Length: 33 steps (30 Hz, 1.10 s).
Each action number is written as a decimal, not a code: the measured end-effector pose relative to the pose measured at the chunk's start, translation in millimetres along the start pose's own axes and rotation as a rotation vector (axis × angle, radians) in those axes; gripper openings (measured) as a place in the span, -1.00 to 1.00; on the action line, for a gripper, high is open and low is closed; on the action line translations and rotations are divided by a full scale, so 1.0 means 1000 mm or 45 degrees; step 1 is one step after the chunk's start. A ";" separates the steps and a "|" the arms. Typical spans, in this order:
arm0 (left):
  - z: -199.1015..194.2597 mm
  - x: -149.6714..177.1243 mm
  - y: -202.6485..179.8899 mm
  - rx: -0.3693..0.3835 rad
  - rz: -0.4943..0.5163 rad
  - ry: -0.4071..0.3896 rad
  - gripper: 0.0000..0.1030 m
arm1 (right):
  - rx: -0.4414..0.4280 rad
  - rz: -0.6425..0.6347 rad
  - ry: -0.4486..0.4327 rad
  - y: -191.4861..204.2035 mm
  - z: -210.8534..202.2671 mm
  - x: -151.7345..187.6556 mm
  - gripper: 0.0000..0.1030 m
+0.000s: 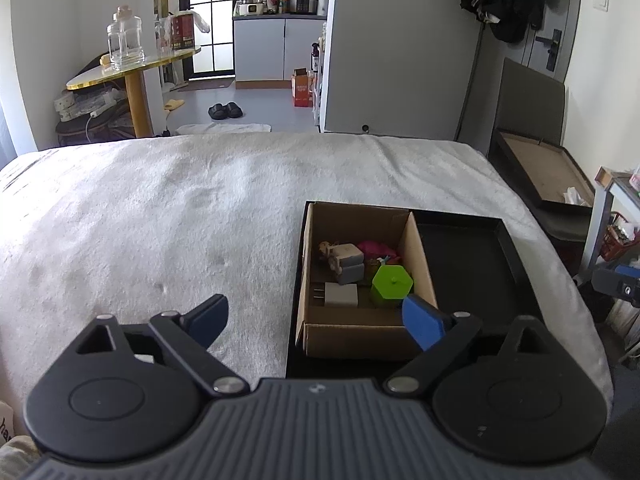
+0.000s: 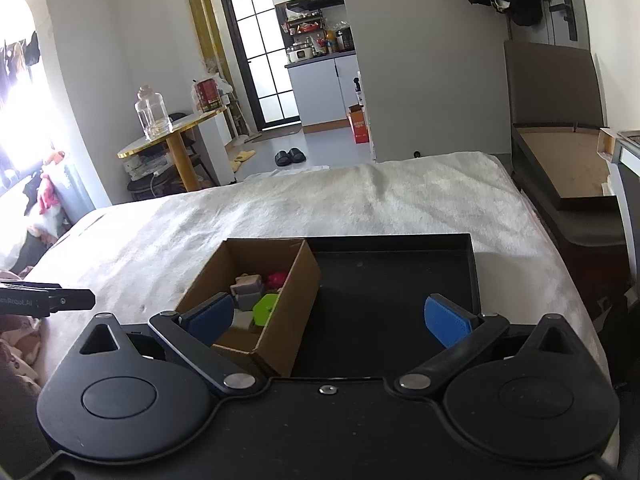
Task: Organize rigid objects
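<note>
A cardboard box point(image 1: 416, 248) sits in the left part of a black tray point(image 1: 472, 264) on the white blanket. In the box lie a green hexagonal container point(image 1: 390, 282), a white charger plug point(image 1: 340, 294), grey blocks point(image 1: 350, 264) and a pink item point(image 1: 376, 248). My left gripper point(image 1: 316, 318) is open and empty, hovering near the box's front left corner. In the right wrist view the box point(image 2: 298, 292) and tray point(image 2: 392, 280) lie below my right gripper point(image 2: 330, 318), which is open and empty; the green container point(image 2: 266, 308) shows beside its left finger.
The white blanket point(image 1: 180, 220) covers the bed. Beyond it stand a round gold-edged table point(image 1: 132, 68) with glass jars point(image 1: 125, 38), a dark bench with a brown board point(image 1: 544, 168) at the right, and the kitchen behind. The left gripper's body point(image 2: 44, 302) shows at the left edge.
</note>
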<state>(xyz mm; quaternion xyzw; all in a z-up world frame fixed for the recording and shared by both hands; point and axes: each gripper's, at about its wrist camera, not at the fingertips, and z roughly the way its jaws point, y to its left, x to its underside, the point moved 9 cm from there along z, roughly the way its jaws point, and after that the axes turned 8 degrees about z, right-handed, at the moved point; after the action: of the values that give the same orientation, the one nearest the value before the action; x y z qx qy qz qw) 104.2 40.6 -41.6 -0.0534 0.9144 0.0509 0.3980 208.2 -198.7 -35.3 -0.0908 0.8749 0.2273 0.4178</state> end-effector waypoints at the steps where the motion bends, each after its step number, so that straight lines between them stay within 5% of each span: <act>1: -0.002 0.000 0.001 0.006 -0.007 -0.004 0.88 | -0.006 0.006 0.004 0.001 -0.002 0.000 1.00; 33: -0.052 -0.007 -0.014 0.058 0.057 -0.068 0.99 | -0.081 -0.035 -0.011 0.017 -0.057 -0.001 1.00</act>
<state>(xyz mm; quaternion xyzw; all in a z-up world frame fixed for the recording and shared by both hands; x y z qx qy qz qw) 73.5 20.1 -1.5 -0.0226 0.9053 0.0403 0.4222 163.6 -210.9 2.7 -0.1151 0.8641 0.2495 0.4218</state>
